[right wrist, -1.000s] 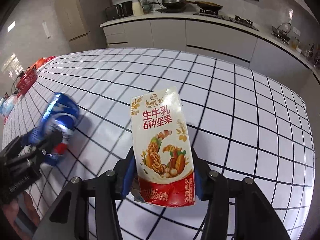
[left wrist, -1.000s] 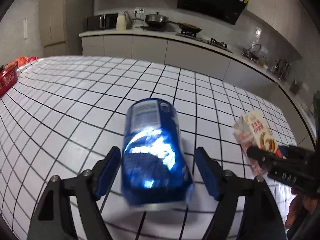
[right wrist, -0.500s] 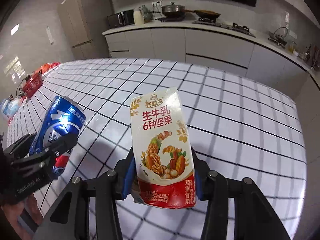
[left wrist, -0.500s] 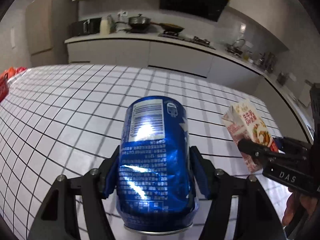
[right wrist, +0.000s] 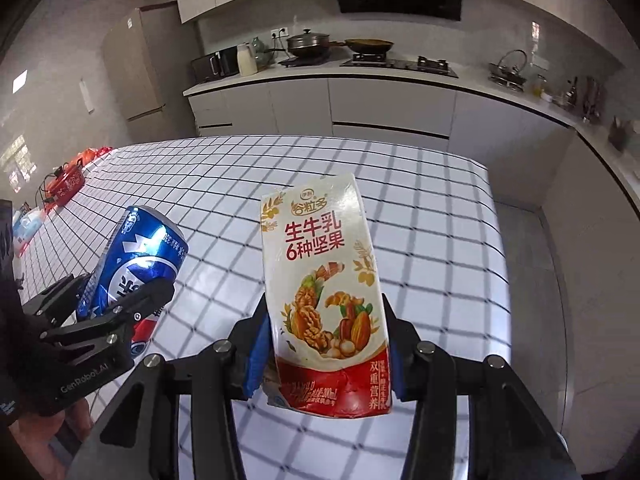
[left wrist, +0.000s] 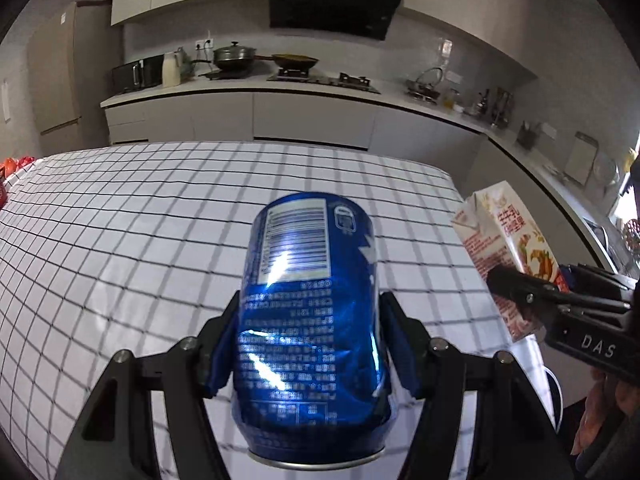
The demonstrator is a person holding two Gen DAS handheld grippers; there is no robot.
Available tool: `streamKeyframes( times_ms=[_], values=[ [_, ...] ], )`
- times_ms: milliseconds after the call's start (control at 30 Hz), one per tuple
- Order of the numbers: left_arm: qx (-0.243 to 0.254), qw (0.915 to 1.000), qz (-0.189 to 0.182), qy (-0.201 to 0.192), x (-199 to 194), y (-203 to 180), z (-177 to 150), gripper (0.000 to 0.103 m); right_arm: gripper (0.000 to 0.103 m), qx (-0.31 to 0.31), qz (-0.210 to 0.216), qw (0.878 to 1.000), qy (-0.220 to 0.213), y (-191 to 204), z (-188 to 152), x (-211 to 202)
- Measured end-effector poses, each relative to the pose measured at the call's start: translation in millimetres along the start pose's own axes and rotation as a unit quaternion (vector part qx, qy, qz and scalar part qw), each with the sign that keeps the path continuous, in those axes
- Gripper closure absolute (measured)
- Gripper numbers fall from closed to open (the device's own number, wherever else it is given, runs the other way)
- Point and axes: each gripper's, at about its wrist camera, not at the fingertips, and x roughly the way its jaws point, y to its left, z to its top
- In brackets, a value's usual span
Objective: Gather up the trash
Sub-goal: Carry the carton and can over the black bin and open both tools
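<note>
above the checked table (left wrist: 120, 240) — can (left wrist: 312, 340) and carton (right wrist: 324, 300) stand upright, clamped.

The drink can (left wrist: 312, 332) is glossy metallic blue, with a white barcode panel, small white print and a silver rim; in the right wrist view it shows a white swirl and a red patch low down. The milk carton (right wrist: 326, 304) is cream-white with red characters, brown and orange nuts, and a red band at its base. The tablecloth (left wrist: 120, 216) is white with a thin black grid. Both grippers are black with blue pads (right wrist: 258, 354). The cabinets (right wrist: 384, 108) are pale grey-white; the range hood (left wrist: 332, 0) is black.
</note>
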Motion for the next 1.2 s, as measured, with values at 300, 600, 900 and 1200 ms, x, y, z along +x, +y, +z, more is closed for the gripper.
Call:
streamKeyframes(
  times_ms=[300,600,900,1200],
  values=[
    [0.026,0.9994,-0.023,0.0,-32.6,-83.2,-32.5,0.037,0.053,0.011,-0.013,1.0,-0.011,-61.8,-58.2,-78.1],
    [0.081,0.9945,-0.065,0.015,-47.8,-190.7,-69.2,0.037,0.053,0.049,-0.047,0.998,-0.013,-153.1,-133.9,-154.5],
    [0.121,0.9855,-0.109,0.047,-45.9,-295.8,-120.6,0.037,0.053,0.082,-0.075,0.994,0.004,-256.2,-215.7,-206.1],
    [0.148,0.9751,-0.125,0.109,-15.0,-360.9,-172.4,0.037,0.053,0.066,-0.075,0.993,0.061,-331.5,-286.2,-205.3]
  ],
)
